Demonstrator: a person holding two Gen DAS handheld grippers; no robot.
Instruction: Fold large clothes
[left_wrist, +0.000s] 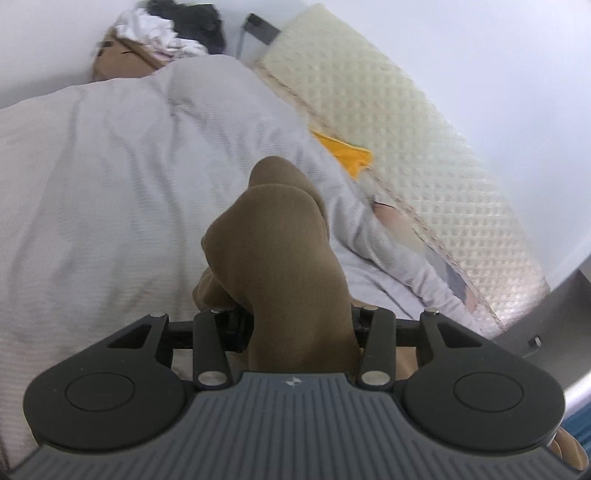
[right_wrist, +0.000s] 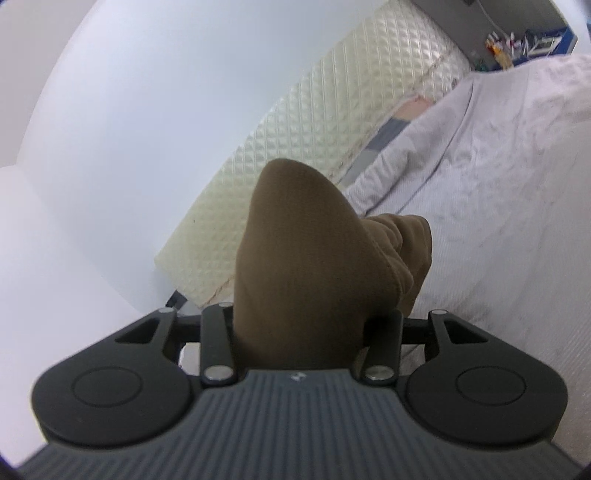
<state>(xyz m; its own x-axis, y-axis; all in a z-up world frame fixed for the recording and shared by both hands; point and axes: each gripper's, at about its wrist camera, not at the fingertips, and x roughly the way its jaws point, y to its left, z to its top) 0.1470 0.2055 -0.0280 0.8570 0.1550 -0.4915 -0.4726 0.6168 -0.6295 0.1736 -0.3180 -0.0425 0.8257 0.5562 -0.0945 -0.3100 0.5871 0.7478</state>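
Note:
A brown ribbed garment (left_wrist: 280, 236) bunches up between the fingers of my left gripper (left_wrist: 291, 295), which is shut on it; the cloth hides the fingertips. The bunch hangs above a pale grey bedcover (left_wrist: 122, 177). In the right wrist view the same brown garment (right_wrist: 306, 240) rises in a tall fold out of my right gripper (right_wrist: 299, 295), also shut on it with its fingertips covered. That gripper points roughly level toward the wall, with the bed off to its right.
A cream quilted pad (left_wrist: 388, 110) leans along the white wall beside the bed. A yellow cloth (left_wrist: 347, 155) lies at its foot. A cardboard box (left_wrist: 118, 62) piled with clothes stands at the far end. The grey bedcover (right_wrist: 498, 184) runs toward a cluttered shelf (right_wrist: 524, 40).

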